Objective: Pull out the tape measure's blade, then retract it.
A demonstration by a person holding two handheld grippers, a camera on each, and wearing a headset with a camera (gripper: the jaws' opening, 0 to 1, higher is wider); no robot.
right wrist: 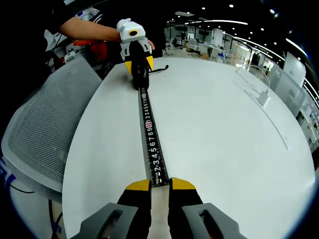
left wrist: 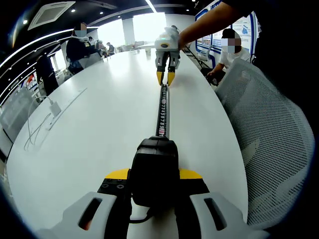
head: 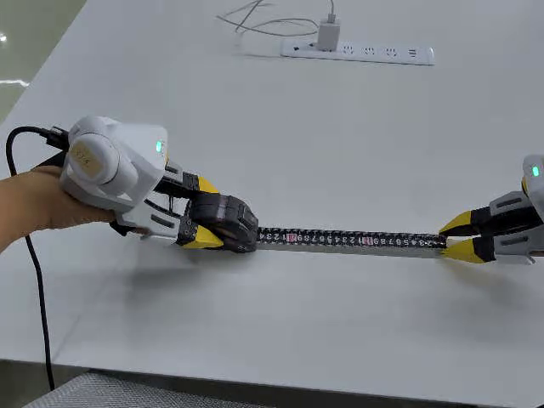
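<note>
A black tape measure case [head: 225,223] sits on the white table [head: 340,153], clamped in my left gripper [head: 200,212], which is shut on it; the case fills the low centre of the left gripper view [left wrist: 154,169]. Its dark numbered blade [head: 348,239] lies flat along the table, stretched rightwards. My right gripper [head: 463,236] is shut on the blade's tip, with the tip pinched between the yellow jaws [right wrist: 159,185]. The blade [right wrist: 149,134] runs from there away to the case [right wrist: 139,74]. The right gripper [left wrist: 165,77] holds the far end of the blade [left wrist: 162,107].
A white power strip [head: 361,51] with a plugged charger and cables lies at the table's far side. A black cable [head: 25,255] hangs off the near left edge. A mesh chair [left wrist: 264,139] stands beside the table. People stand in the room behind.
</note>
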